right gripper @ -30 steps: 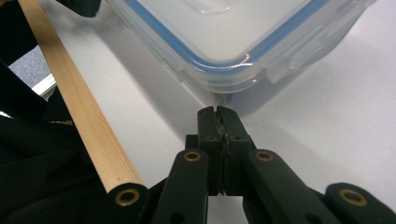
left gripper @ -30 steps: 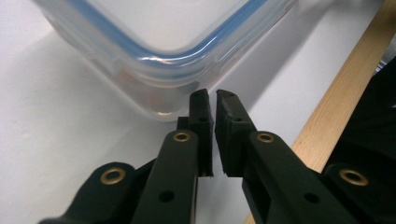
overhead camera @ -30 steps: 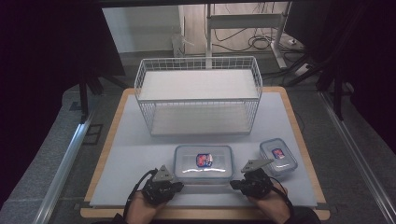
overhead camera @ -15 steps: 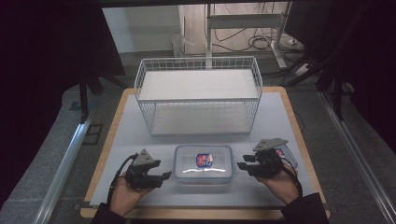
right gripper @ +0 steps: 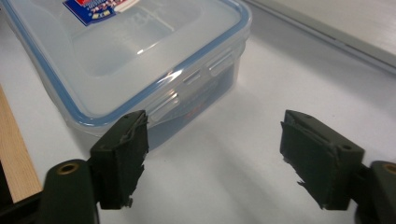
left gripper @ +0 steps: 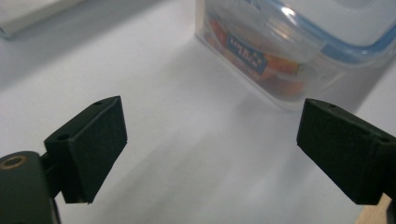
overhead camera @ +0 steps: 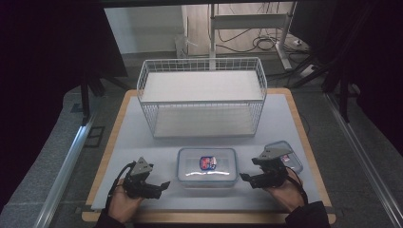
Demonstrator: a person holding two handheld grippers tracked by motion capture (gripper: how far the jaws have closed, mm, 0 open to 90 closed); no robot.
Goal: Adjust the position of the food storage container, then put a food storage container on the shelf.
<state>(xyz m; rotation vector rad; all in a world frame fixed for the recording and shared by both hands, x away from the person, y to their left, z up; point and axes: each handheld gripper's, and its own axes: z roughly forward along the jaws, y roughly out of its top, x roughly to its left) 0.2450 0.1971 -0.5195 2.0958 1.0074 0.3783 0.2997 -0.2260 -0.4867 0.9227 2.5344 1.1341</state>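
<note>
The left gripper (overhead camera: pixel 164 184) and the right gripper (overhead camera: pixel 243 177) sit low on the near part of the table (overhead camera: pixel 142 142), one at each short end of the large clear container (overhead camera: pixel 207 166), and both have their jaws spread wide with nothing between them. The container lies flat in the near middle of the white mat, lid on, with a blue seal around the rim and a red and blue label on top. In the left gripper view the container's end wall (left gripper: pixel 280 70) is ahead and to the right of the jaws, still apart from them; in the right gripper view the container's corner (right gripper: pixel 187 88) stands just beyond the left-hand jaw, close to it but not clearly touching.

The step in hand looks like a two-sided approach to lift this container, probably toward the wire basket (overhead camera: pixel 202 97) on the far side. To do it well, each gripper should come in square to its end of the box, level with the other, and take hold at the lid flap or rim rather than on the smooth wall, which would likely slip. Both should close together, so the box is not pushed sideways into the small container (overhead camera: pixel 290 154) lying near right, behind the right hand.
</note>
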